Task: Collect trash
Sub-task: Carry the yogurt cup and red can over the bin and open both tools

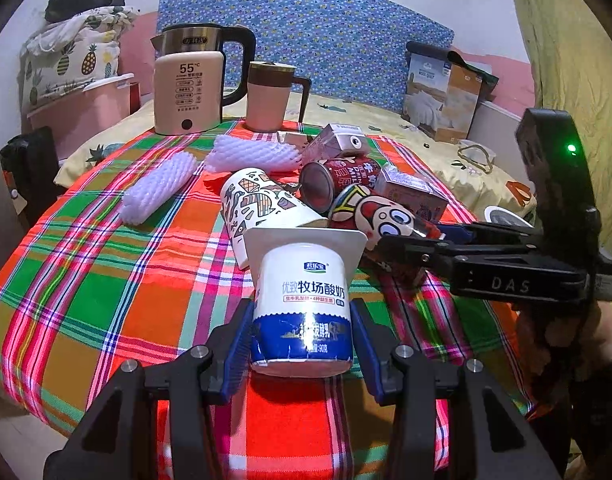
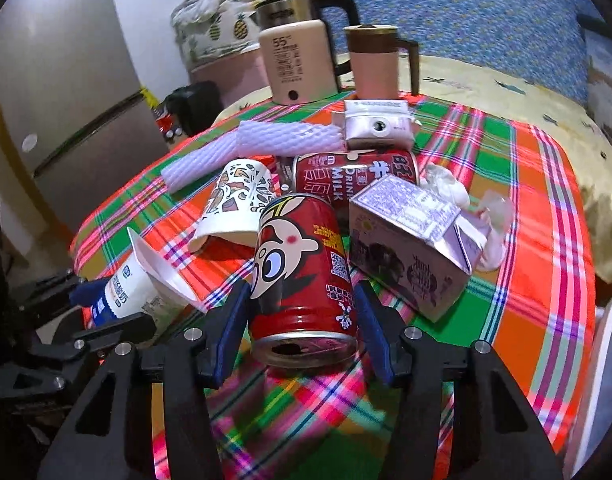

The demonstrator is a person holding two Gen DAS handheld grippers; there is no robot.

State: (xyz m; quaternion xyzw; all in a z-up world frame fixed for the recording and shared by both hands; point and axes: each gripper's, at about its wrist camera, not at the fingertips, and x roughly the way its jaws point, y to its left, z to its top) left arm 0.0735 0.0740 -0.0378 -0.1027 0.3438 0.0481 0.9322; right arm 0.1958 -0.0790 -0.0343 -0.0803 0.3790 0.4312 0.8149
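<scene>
My left gripper (image 1: 301, 344) is shut on a white and blue yogurt cup (image 1: 301, 304), its blue pads pressed on both sides; the cup also shows in the right wrist view (image 2: 133, 284). My right gripper (image 2: 303, 320) is shut on a red cartoon-face can (image 2: 301, 276), which also shows in the left wrist view (image 1: 380, 214). Behind them on the plaid cloth lie a patterned paper cup (image 1: 261, 208), a second red milk can (image 2: 354, 172), a purple carton (image 2: 414, 248), a white carton (image 2: 378, 126), two white foam sleeves (image 1: 157, 188) and crumpled white wrap (image 2: 490, 220).
A kettle (image 1: 193, 84) and a pink mug (image 1: 271, 96) stand at the far edge of the plaid tablecloth (image 1: 105, 280). A bed with a yellow sheet (image 1: 446, 152) and a box (image 1: 446, 96) lies behind. A fridge (image 2: 65, 92) stands on the left.
</scene>
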